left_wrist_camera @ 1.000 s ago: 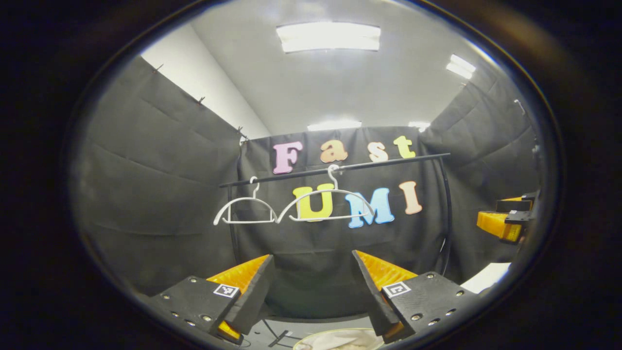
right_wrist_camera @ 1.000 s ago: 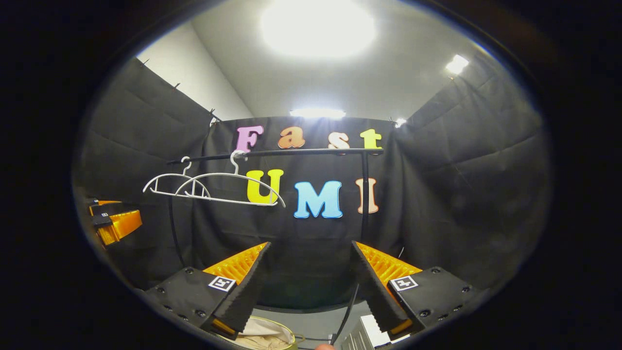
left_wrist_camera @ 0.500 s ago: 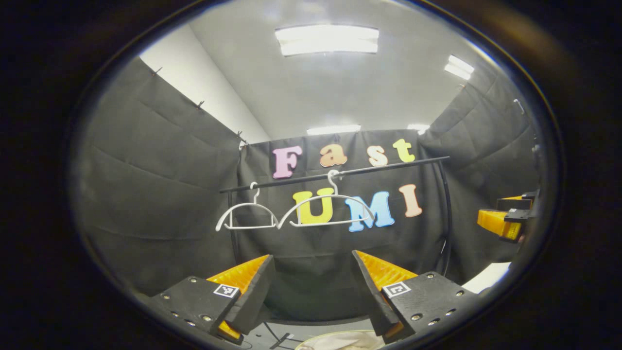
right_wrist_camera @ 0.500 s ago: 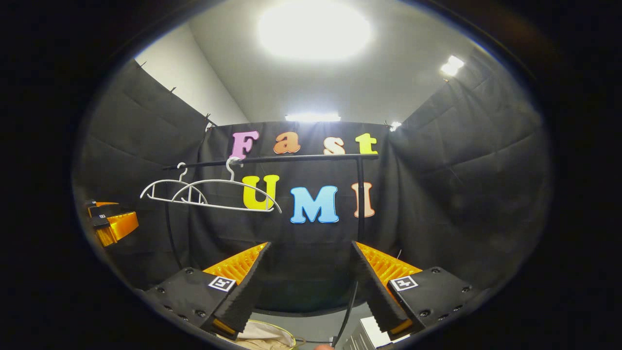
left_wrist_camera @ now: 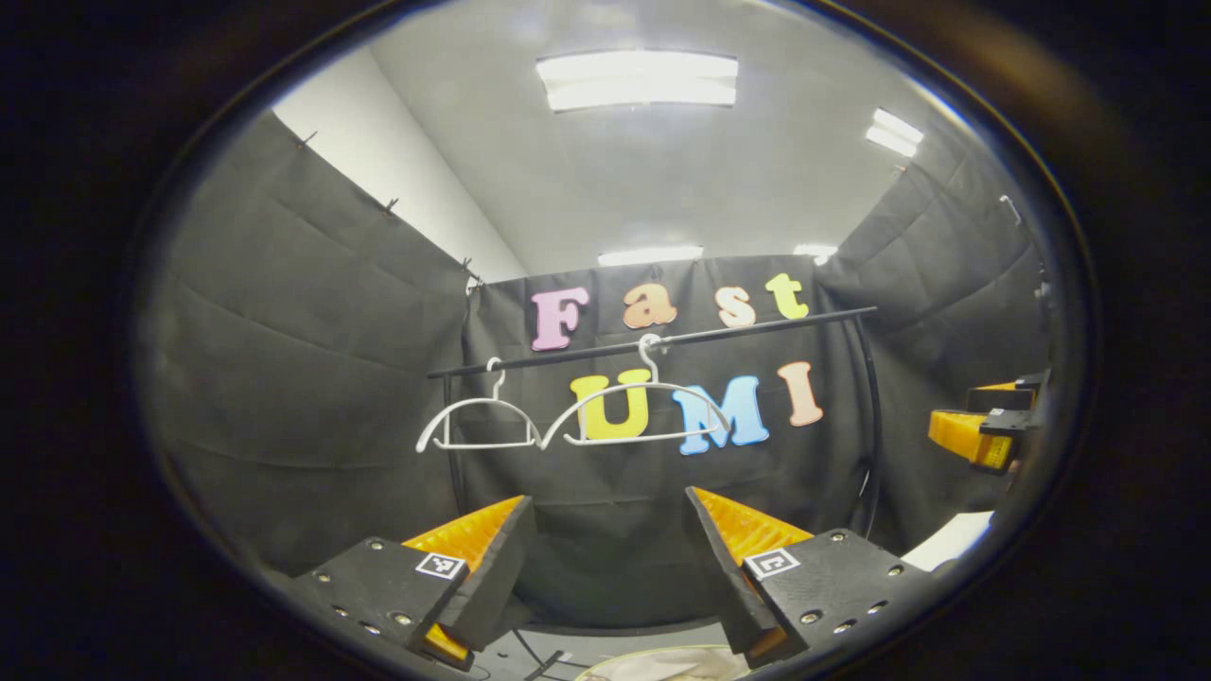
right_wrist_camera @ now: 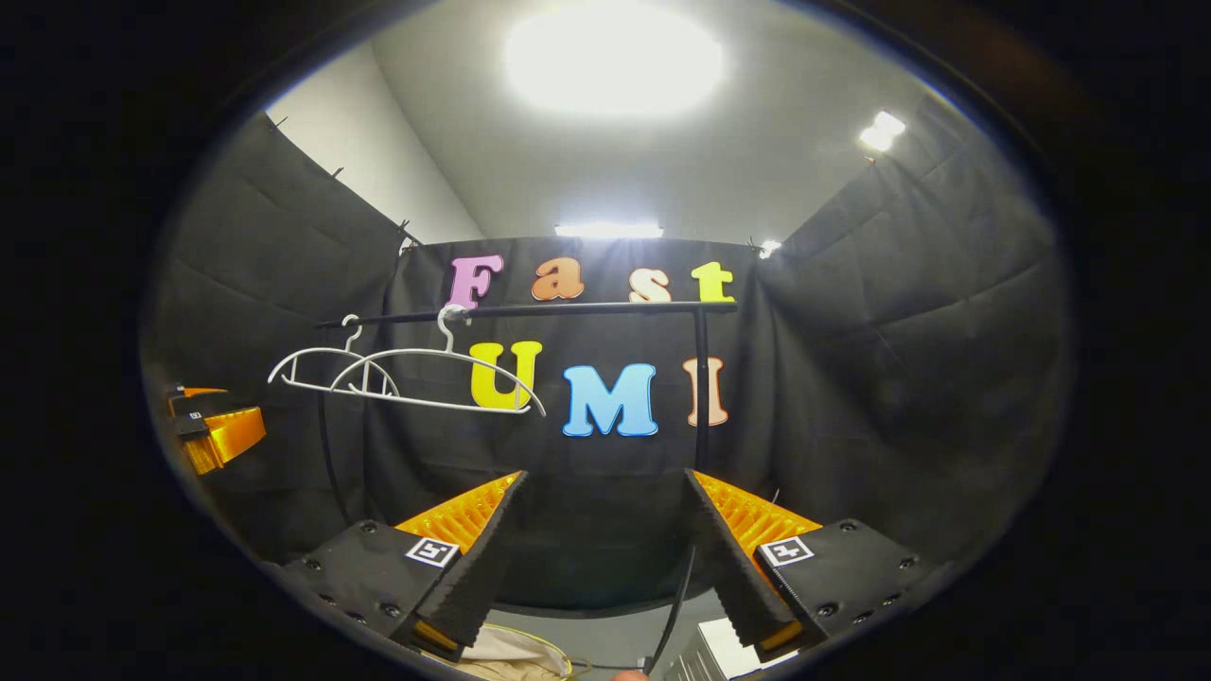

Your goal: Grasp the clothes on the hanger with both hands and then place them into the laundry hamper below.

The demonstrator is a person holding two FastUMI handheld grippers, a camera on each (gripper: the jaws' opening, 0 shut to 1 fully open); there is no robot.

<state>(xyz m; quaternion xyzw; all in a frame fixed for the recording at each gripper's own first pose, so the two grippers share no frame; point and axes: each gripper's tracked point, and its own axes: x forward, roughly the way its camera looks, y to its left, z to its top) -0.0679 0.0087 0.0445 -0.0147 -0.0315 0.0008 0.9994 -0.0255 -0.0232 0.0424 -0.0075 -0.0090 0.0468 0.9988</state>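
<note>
Fingers of left gripper (left_wrist_camera: 605, 567) and right gripper (right_wrist_camera: 601, 558) apart, empty, below two bare hangers (left_wrist_camera: 636, 409) on rail (left_wrist_camera: 662, 336).

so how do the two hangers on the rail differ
The right hanger looks wider than the left hanger in the left gripper view. The right hanger hooks near the middle of the rail; the left hanger hangs close to the rail's end. Their tips meet or overlap. Both are white, bare of clothes, and hang from the same rail.
</note>
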